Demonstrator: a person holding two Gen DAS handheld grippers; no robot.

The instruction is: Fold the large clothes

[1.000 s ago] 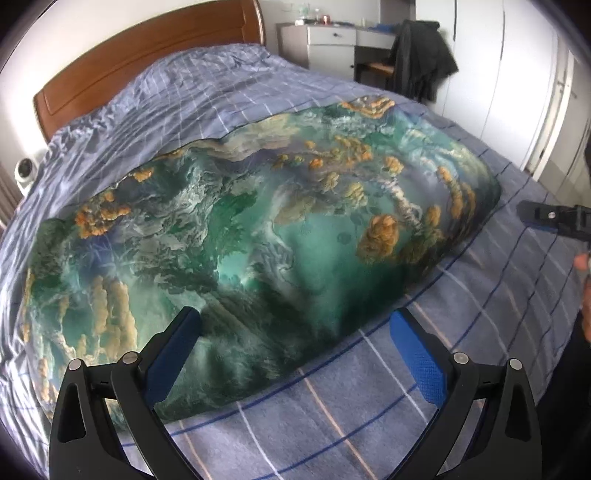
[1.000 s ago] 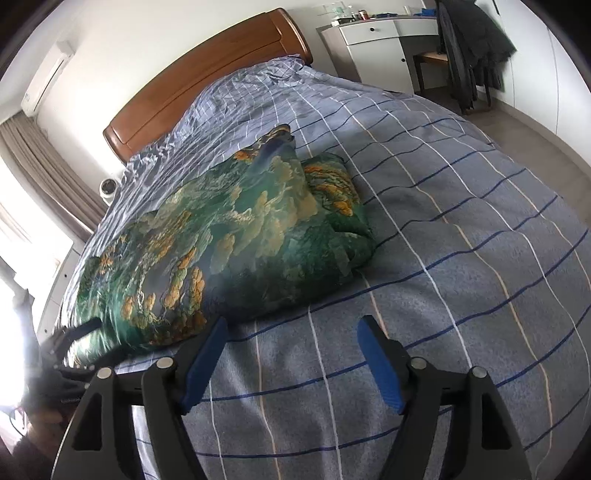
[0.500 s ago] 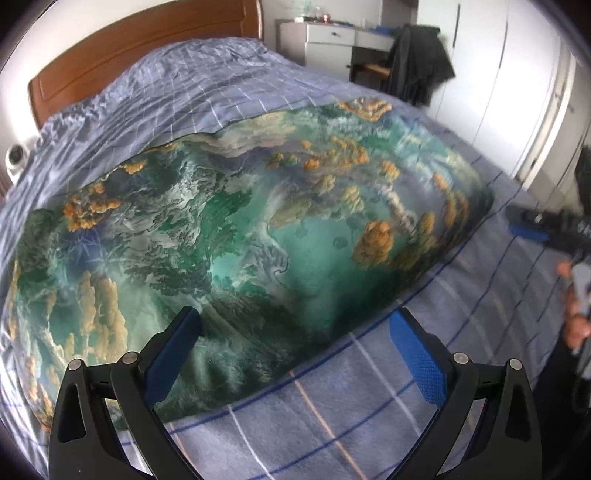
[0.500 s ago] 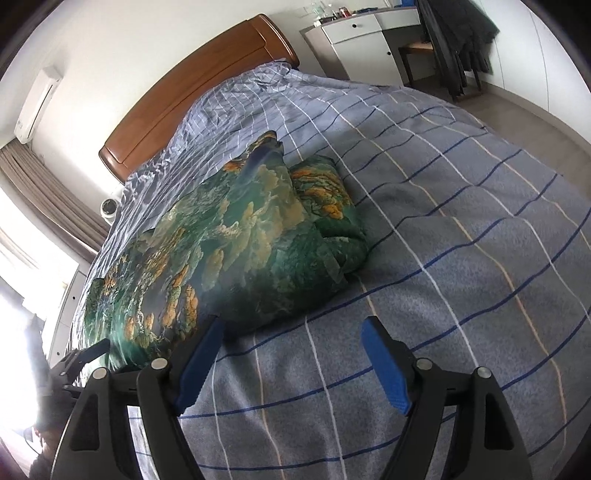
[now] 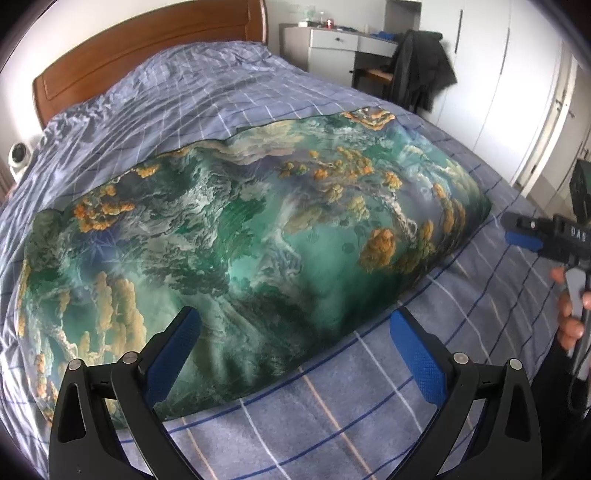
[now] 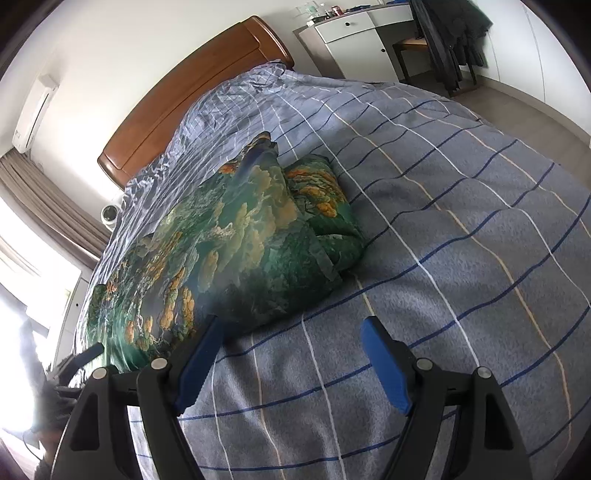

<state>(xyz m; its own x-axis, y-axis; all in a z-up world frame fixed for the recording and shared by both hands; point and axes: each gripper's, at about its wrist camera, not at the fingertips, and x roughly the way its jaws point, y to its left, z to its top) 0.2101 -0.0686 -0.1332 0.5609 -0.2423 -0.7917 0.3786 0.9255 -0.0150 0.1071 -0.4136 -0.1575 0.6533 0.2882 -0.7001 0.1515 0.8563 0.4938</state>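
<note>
At the bottom of the left wrist view the left tool point(image 5: 291, 343) has its two blue-padded fingers spread wide apart, gripping nothing. The left finger pad point(image 5: 173, 354) overlaps the near edge of the green printed cloth point(image 5: 258, 240) in the frame, though whether it touches cannot be told, while the right pad is over the striped blanket point(image 5: 332, 424). The cloth, patterned in green, teal and orange, lies folded into a broad puffy shape across the middle of the frame, running from lower left to centre right on the bed. At the right edge the right tool point(image 5: 532, 236) shows from the side, with a hand point(image 5: 570, 314) on its handle.

In the right wrist view the right tool point(image 6: 291, 345) sits at the bottom of the frame, fingers likewise wide apart and empty, above the blanket point(image 6: 461, 258). The cloth point(image 6: 236, 243) lies in the centre and left of the frame, its near corner just beyond the left finger, with a smaller layer showing at its right end. The left tool point(image 6: 79, 360) appears small at the lower left, by the cloth's far end.

Further back, the wooden headboard point(image 6: 192, 96) curves across the upper left, and a white desk point(image 6: 354, 33) with a dark coat point(image 6: 447, 29) hung beside it stands at the upper right.
</note>
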